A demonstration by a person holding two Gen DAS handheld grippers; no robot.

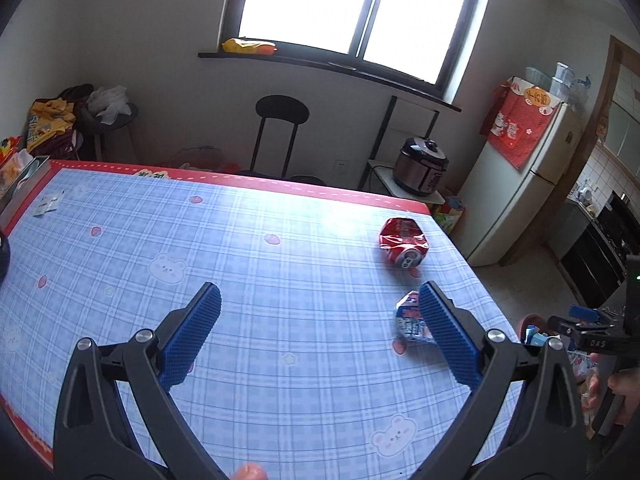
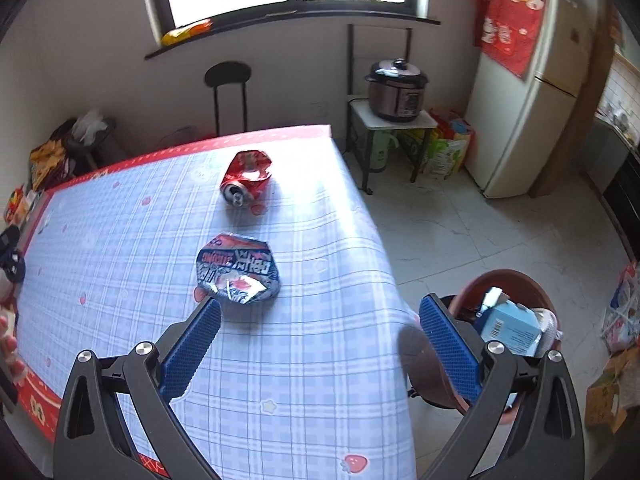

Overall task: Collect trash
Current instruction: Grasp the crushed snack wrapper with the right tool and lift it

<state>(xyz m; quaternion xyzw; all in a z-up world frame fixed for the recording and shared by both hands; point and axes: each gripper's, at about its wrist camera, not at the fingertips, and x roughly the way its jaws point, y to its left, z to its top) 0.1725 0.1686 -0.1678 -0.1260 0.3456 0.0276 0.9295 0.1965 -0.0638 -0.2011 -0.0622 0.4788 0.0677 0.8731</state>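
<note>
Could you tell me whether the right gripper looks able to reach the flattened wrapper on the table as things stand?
Probably yes: the right gripper is open, and the flattened wrapper lies just ahead of its left finger with only bare tablecloth between.

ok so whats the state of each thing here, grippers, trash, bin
left gripper: open, holding nothing
right gripper: open, holding nothing
red can: crushed, lying on the table, untouched
flattened wrapper: crumpled, on the table, apart from the can
brown bin: beside the table, open-topped, already holds a blue carton
table: covered by a checked cloth
</note>
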